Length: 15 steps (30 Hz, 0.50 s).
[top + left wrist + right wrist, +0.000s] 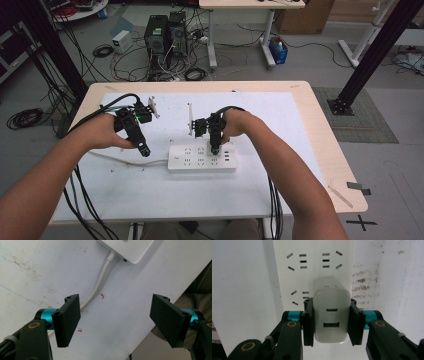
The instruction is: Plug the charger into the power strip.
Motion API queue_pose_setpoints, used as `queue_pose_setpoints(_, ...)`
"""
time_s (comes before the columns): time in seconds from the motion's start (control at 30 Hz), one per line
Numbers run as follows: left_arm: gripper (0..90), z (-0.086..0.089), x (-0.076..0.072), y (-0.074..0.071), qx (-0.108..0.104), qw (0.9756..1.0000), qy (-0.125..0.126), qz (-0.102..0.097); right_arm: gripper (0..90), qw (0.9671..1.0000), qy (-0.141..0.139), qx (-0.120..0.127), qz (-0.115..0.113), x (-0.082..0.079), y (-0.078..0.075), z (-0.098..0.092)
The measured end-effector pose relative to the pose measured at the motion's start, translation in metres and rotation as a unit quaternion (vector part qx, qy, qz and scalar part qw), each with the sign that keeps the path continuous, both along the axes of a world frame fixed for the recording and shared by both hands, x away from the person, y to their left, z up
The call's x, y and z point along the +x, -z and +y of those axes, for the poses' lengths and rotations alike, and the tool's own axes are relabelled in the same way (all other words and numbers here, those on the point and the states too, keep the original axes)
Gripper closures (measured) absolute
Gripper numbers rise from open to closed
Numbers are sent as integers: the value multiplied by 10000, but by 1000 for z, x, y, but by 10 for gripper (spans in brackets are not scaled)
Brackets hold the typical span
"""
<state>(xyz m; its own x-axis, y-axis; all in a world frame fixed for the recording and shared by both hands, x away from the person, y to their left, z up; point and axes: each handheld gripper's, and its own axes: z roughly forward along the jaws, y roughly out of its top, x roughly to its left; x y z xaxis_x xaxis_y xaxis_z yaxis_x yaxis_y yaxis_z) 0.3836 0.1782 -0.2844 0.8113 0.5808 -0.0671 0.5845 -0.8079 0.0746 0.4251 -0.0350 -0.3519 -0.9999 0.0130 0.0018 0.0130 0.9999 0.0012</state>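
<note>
A white power strip (201,158) lies on the white mat near the table's middle; its face with several sockets fills the top of the right gripper view (312,265). My right gripper (331,322) is shut on a white USB charger (331,315), which stands against the strip's face; I cannot tell how deep its prongs sit. From above, that gripper (214,148) points down onto the strip's right part. My left gripper (115,320) hovers open over the mat, with the strip's white cable (100,282) and end corner (130,250) ahead of it. It sits left of the strip (144,150).
The strip's cable (125,160) runs left across the mat (280,150). The wooden table edge (345,175) lies to the right. Beyond the table stand computer towers (165,35), floor cables and another desk. Black gripper cables (85,200) hang off the front edge.
</note>
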Motion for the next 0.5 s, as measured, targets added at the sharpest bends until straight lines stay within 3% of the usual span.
queue_pose_setpoints(0.5, 248, -2, 3, 3, 18, 10000, 17, 28, 633, 9999, 65, -157, 20, 1, 1, 6)
